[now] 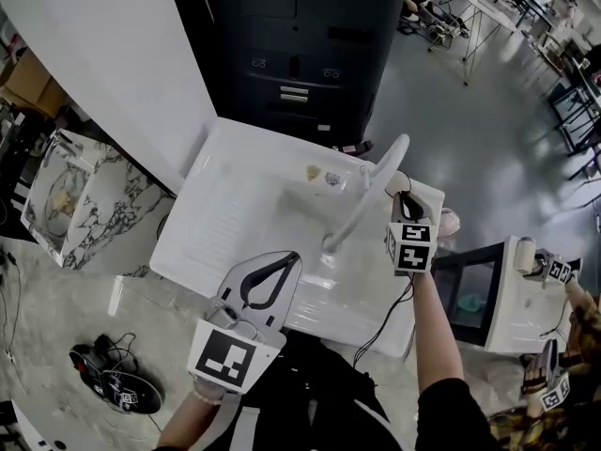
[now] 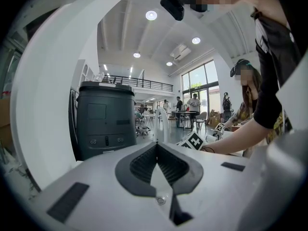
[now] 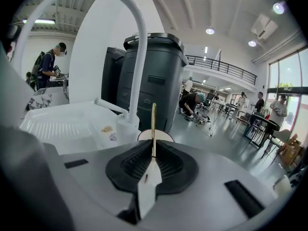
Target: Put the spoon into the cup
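In the right gripper view, a thin gold spoon [image 3: 153,121] stands upright, pinched between the jaws of my right gripper [image 3: 153,146]. Only its handle shows. Just beyond those jaws sits the round pale rim of the cup [image 3: 163,135], partly hidden behind them. In the head view my right gripper [image 1: 404,200] is at the sink unit's right end beside the faucet; the spoon and cup are too small to make out there. My left gripper [image 1: 292,256] hovers over the sink unit's front edge, with its jaws together and nothing between them [image 2: 157,148].
A tall white curved faucet [image 1: 362,200] rises over the white sink [image 1: 235,214], which holds small scraps [image 1: 315,172]. A dark bin [image 1: 300,54] stands behind. At the right are a white appliance [image 1: 521,299] and another person's hand [image 1: 540,379]. Shoes [image 1: 117,388] lie at lower left.
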The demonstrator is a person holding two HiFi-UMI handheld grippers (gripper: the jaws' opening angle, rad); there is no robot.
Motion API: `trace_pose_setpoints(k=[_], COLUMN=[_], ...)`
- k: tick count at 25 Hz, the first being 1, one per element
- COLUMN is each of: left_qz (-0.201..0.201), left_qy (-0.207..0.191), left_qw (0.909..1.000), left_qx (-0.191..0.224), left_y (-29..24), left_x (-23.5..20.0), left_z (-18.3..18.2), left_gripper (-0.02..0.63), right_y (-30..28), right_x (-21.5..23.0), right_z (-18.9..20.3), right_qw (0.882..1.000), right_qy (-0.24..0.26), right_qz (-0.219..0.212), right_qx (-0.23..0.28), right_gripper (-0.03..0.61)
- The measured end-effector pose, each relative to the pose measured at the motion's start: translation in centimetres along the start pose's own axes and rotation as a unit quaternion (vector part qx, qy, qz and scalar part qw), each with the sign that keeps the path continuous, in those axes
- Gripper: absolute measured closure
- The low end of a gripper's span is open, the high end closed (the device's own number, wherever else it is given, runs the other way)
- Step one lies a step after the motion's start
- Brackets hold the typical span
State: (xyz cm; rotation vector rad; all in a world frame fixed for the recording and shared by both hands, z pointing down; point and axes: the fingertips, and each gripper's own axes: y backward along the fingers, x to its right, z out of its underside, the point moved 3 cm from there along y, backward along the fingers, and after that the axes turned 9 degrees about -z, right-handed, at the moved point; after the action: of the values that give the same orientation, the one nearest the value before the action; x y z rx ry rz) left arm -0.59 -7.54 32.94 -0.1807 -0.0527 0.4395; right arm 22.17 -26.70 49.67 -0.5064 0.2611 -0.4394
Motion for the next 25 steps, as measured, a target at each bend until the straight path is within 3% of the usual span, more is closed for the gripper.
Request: trace_pose_setpoints(k=[15, 25], left_qz=[0.013, 0.029], left_qy=[0.001, 0.002], left_qw=[0.9999, 0.9996], left_qx=[-0.001, 0.003], left_y=[-0.1, 0.1], left_x=[0.0, 0.0], left_z=[0.1, 0.0], left_gripper=[0.617, 0.617], right_y=[0.5, 2.7], right_x=[-1.3, -3.1], right_z=[-0.4, -1.9], right_qw=[0.999, 0.998], right_qy=[-0.022, -0.007], right_qz=[-0.031, -0.035], right_qx=[0.015, 0.046], right_gripper=[0.471, 0.469])
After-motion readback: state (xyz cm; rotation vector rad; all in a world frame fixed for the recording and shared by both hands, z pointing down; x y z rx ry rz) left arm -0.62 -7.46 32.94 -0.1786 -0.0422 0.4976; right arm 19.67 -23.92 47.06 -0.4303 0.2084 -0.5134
